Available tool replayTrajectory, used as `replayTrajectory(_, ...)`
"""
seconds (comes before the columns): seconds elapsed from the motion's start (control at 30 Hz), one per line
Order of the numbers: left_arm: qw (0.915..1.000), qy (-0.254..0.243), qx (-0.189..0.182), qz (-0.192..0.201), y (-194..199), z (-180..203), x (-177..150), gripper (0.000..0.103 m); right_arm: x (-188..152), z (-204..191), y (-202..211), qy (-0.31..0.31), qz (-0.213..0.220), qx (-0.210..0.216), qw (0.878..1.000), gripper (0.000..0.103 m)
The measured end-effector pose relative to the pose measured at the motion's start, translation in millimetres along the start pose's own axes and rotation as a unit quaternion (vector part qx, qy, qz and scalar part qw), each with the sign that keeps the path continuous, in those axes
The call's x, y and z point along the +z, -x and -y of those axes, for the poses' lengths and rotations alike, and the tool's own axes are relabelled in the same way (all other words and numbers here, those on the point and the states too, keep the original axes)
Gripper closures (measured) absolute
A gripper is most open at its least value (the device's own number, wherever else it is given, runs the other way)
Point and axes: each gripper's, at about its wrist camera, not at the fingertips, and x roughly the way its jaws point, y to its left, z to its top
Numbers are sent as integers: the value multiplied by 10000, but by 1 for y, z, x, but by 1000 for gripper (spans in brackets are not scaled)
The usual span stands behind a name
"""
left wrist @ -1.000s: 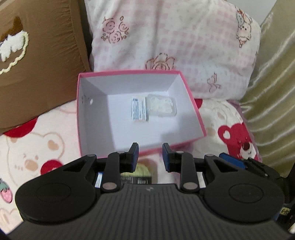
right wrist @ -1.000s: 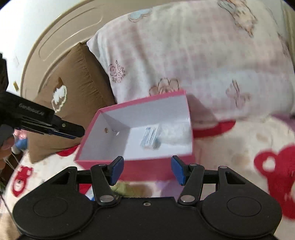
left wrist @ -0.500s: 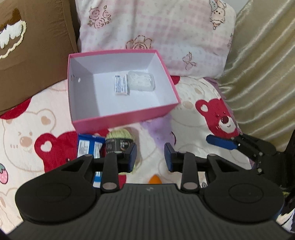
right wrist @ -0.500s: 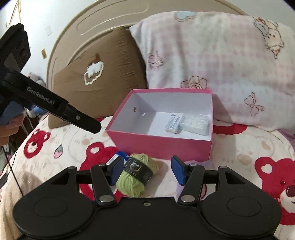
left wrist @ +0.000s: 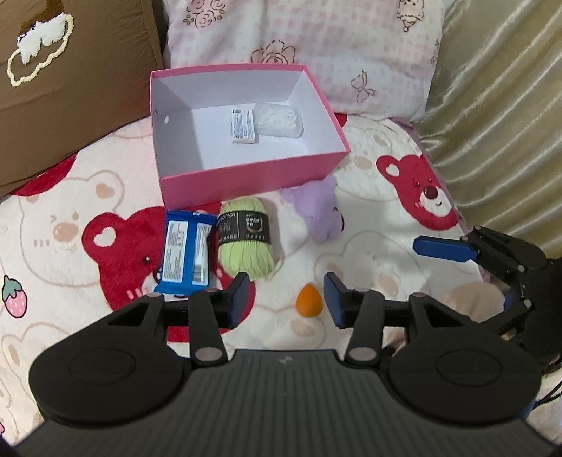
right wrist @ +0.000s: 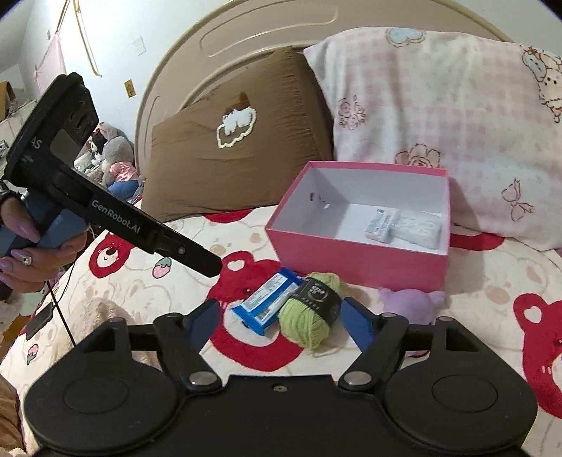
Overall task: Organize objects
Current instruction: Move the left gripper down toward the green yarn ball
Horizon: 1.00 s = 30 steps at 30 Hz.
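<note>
Pink box (left wrist: 246, 177): your open-topped cardboard box is sitting on the bear-print blanket (left wrist: 70, 225), its far side against the pink checked pillow (left wrist: 316, 52).
Box contents: 2 items are lying on the white floor toward the far right corner, a small white packet (left wrist: 242, 126) and a clear plastic case (left wrist: 279, 119), touching each other.
Green yarn ball (left wrist: 246, 239): it is lying on the blanket just in front of the box's near wall, with a black paper band around its middle.
Blue wrapper (left wrist: 186, 253): the snack pack is lying label-side up just beside the yarn, on the yarn's left in the left wrist view.
Purple plush (left wrist: 319, 211): it is lying at the box's near right corner, apart from the yarn.
Orange egg-shaped piece (left wrist: 308, 302): it is resting on the blanket, seen between your left fingers in the left wrist view.
Left gripper (left wrist: 287, 297): your jaws are standing apart after just opening; no pad is pressing on anything.
Right gripper (right wrist: 281, 321): your jaws are spread wide after just opening. The yarn and wrapper are showing between the blue pads, ungripped.
Brown cushion (right wrist: 239, 140): it is leaning on the headboard (right wrist: 246, 31), left of the pillow.
Hand (right wrist: 31, 253): it is holding the left gripper's handle.
</note>
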Motion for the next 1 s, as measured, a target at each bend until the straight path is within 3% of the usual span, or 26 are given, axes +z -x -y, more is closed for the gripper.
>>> replayTrajectory(0.13, 10000, 67, 3, 21, 2, -6, -11, 51, -7, -7, -8, -136, -95, 71, 9998, 17)
replayTrajectory(0.27, 9996, 220, -173, -31, 1, -10, -19, 32, -17, -11, -20, -372, -295, -16, 9989, 16)
replayTrajectory(0.4, 9996, 164, -180, -135, -4, -10, -22, 28, -26, -13, -28, -574, -473, -150, 9971, 15)
replayTrajectory(0.57, 9999, 60, -131, -14, -19, -9, -21, 24, -32, -5, -33, -980, -397, 209, 9942, 8)
replayTrajectory(0.67, 9996, -182, -10, 231, -28, 0, -18, 23, -32, -7, -45, -870, -593, 247, 9941, 8)
replayTrajectory(0.83, 9989, -197, -316, 284, -47, 6, -10, 18, -29, -12, -65, -713, -914, 48, 9933, 8)
replayTrajectory(0.9, 9987, -221, -292, 347, -54, 6, -8, 9, -26, -14, -71, -622, -977, -39, 9933, 8)
replayTrajectory(1.0, 9981, 59, -506, 355, -67, -4, -5, 6, -21, -15, -81, -563, -994, -87, 9934, 8)
